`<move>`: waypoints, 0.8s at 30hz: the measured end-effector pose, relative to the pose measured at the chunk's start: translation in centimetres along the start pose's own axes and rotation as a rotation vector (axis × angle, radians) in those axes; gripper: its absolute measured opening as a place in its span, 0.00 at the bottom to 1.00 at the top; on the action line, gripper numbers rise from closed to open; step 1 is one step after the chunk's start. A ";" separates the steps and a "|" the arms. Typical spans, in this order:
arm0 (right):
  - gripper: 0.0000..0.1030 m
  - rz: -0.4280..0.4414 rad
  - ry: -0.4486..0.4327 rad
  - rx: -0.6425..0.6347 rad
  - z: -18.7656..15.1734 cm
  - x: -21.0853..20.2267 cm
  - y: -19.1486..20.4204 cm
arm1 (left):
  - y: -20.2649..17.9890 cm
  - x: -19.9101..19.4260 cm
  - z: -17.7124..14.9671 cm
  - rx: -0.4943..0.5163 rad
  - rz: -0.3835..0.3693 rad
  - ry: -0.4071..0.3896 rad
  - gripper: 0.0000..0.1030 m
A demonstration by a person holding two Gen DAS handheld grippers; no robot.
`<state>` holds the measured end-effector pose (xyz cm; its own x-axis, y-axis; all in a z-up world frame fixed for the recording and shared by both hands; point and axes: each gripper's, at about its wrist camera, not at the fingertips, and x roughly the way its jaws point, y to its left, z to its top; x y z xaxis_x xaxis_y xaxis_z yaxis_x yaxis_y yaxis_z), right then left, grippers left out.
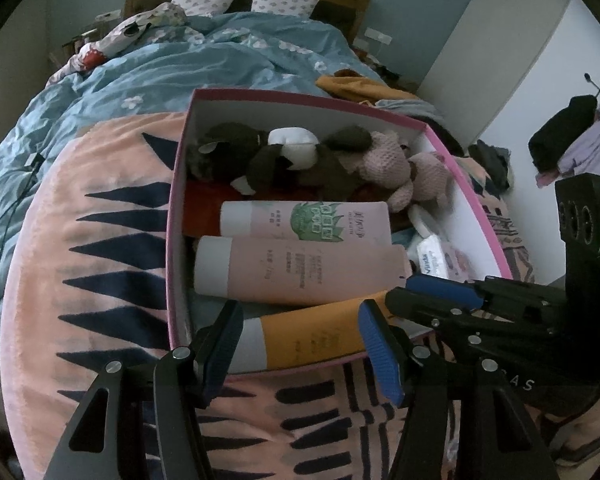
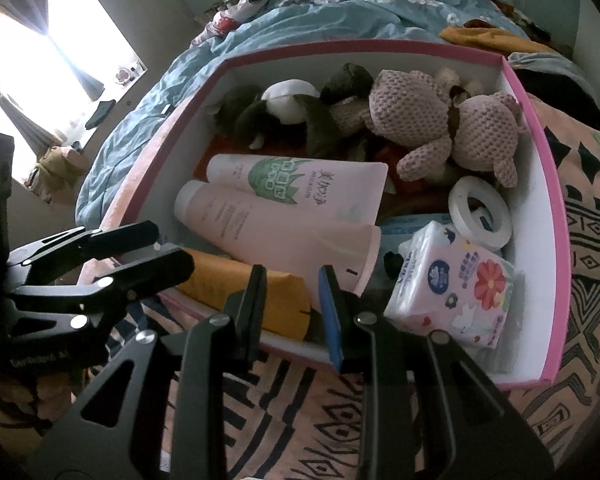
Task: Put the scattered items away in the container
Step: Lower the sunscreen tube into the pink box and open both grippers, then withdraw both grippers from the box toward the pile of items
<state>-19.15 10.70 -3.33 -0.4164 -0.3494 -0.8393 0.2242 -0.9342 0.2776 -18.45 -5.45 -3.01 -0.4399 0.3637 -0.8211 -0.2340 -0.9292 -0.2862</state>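
Note:
A pink-rimmed box (image 1: 172, 216) (image 2: 540, 152) sits on a patterned blanket on the bed. It holds plush toys (image 1: 396, 168) (image 2: 440, 120), two pink tubes (image 1: 300, 268) (image 2: 284, 224), an orange tube (image 1: 312, 340) (image 2: 256, 300), a tissue pack (image 2: 452, 288) and a tape roll (image 2: 480, 212). My left gripper (image 1: 300, 344) is open, its fingers either side of the orange tube at the box's near edge. My right gripper (image 2: 292, 308) is open over the orange tube's flat end. Each gripper shows in the other's view.
The peach and navy patterned blanket (image 1: 100, 280) (image 2: 592, 240) lies under the box. A blue duvet (image 1: 180, 64) and pillows (image 1: 204, 0) lie beyond. Clothes (image 1: 360, 84) are heaped at the right. A bright window (image 2: 40, 60) is at the left.

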 end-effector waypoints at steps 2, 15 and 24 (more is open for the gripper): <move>0.29 0.004 -0.012 0.002 -0.2 -0.4 0.0 | -0.1 -0.4 -0.2 -0.004 -0.008 -0.014 0.68; 0.31 0.088 -0.051 -0.013 -2.1 -4.5 0.4 | -1.2 -5.0 -4.3 0.060 -0.017 -0.074 0.75; 0.39 0.119 0.053 -0.051 -8.6 -5.3 1.1 | -1.2 -5.4 -10.5 0.039 -0.048 0.031 0.75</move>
<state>-9.13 12.20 -2.58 -0.3373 -0.4518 -0.8259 0.3140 -0.8811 0.3538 -6.65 -6.96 -3.38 -0.4005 0.4051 -0.8219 -0.2879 -0.9072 -0.3069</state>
